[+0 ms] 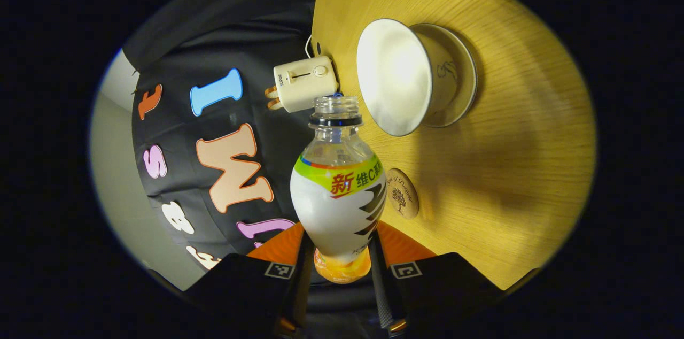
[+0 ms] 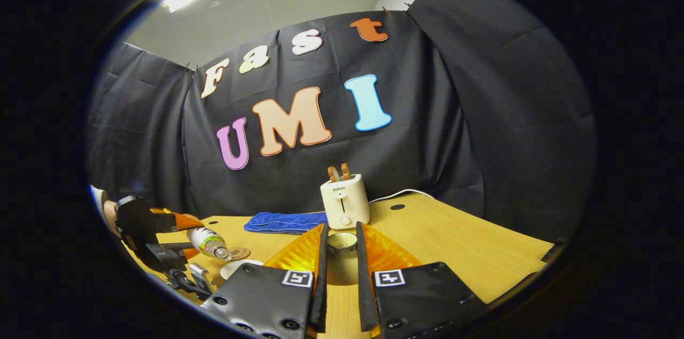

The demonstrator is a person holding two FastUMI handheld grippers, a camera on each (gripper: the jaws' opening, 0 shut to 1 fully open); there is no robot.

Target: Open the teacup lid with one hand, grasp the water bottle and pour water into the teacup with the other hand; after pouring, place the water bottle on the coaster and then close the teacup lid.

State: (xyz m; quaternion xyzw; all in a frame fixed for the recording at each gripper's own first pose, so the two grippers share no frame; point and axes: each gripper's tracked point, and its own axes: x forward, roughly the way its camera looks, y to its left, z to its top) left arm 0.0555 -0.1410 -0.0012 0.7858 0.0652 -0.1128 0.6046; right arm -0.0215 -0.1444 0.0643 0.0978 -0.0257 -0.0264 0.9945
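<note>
Tipping the water bottle (image 1: 338, 194), clamped in our left claw (image 1: 342, 269), toward the open teacup (image 1: 398, 77) to pour. Our right claw (image 2: 342, 261) is pinching the lid (image 2: 342, 241), keeping it clear.

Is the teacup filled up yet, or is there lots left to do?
Lid is off: the right gripper holds the teacup lid. In hand: the left gripper tips the water bottle toward the open teacup; no stream shows. Left: set the bottle on the coaster, then close the lid.

The toaster (image 2: 344, 208) bears the brand "SUPOR" on its front. The water bottle (image 1: 339, 189) label carries Chinese characters "新维C". The coaster's (image 1: 402, 193) script is illegible.
</note>
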